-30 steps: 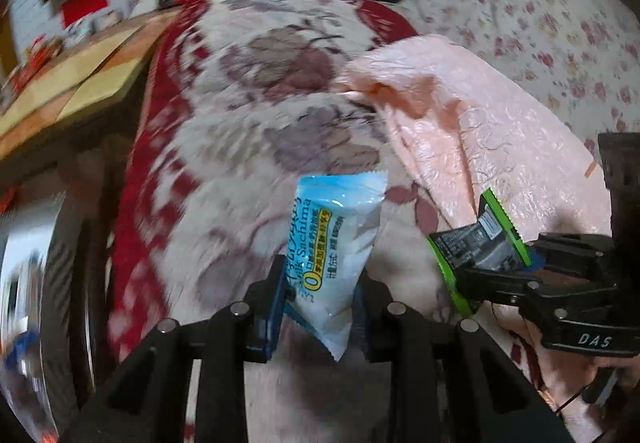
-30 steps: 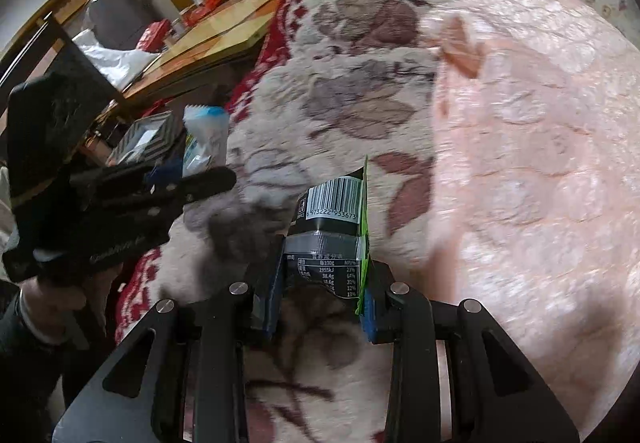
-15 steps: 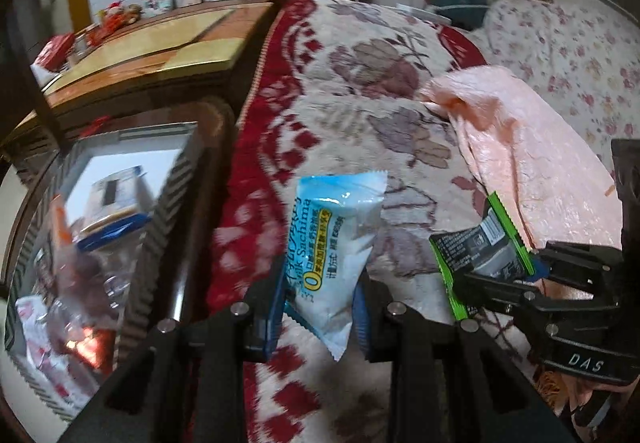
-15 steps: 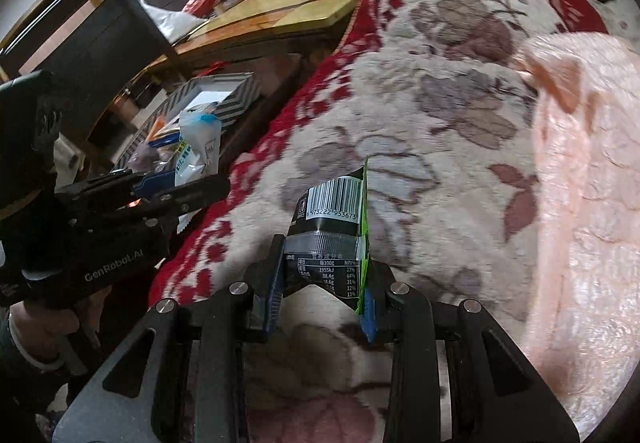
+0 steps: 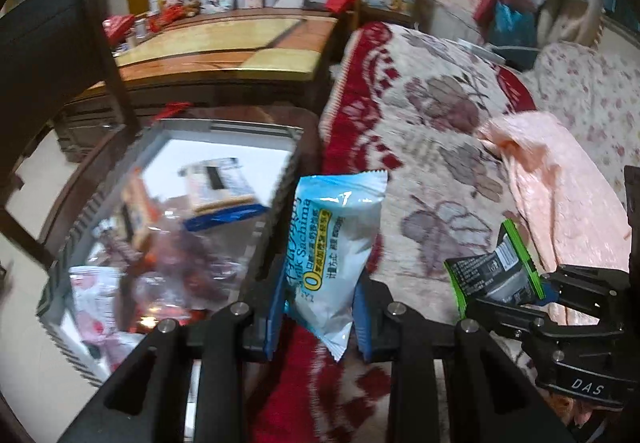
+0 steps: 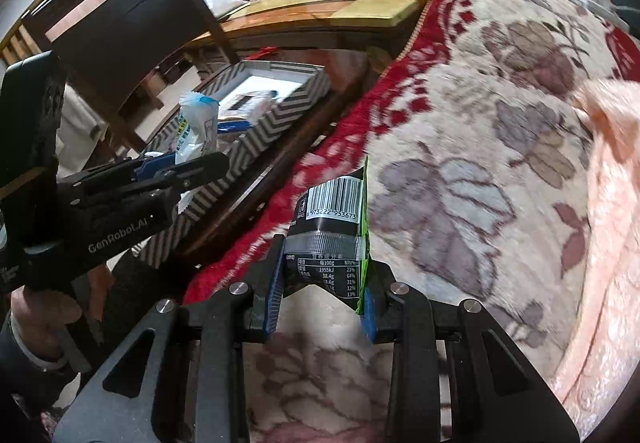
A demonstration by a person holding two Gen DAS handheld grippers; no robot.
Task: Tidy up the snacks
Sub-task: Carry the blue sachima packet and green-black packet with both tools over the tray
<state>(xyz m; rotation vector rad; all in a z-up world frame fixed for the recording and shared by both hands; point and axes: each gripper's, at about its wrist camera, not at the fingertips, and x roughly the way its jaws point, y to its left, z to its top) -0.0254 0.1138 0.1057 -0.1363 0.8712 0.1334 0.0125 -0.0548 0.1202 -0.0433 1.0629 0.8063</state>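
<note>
My left gripper [image 5: 318, 317] is shut on a light blue and white snack packet [image 5: 334, 247], held upright above the red edge of a floral blanket, just right of a zigzag-patterned box [image 5: 260, 243] holding several snacks. My right gripper [image 6: 322, 307] is shut on a black and green snack packet [image 6: 330, 239] with a barcode, above the blanket. That packet shows at the right in the left wrist view [image 5: 494, 275]. The left gripper [image 6: 182, 171] and blue packet [image 6: 198, 127] show at the left in the right wrist view, over the box [image 6: 280, 111].
The box stands on a dark wooden stool [image 5: 310, 123] beside the bed. A floral blanket [image 6: 460, 147] and a pink quilt [image 5: 560, 187] cover the bed. A wooden table [image 5: 224, 51] and a dark chair [image 6: 120, 19] stand behind.
Both grippers have swung left from over the bed toward the box, each keeping its packet. The box has come fully into view.
</note>
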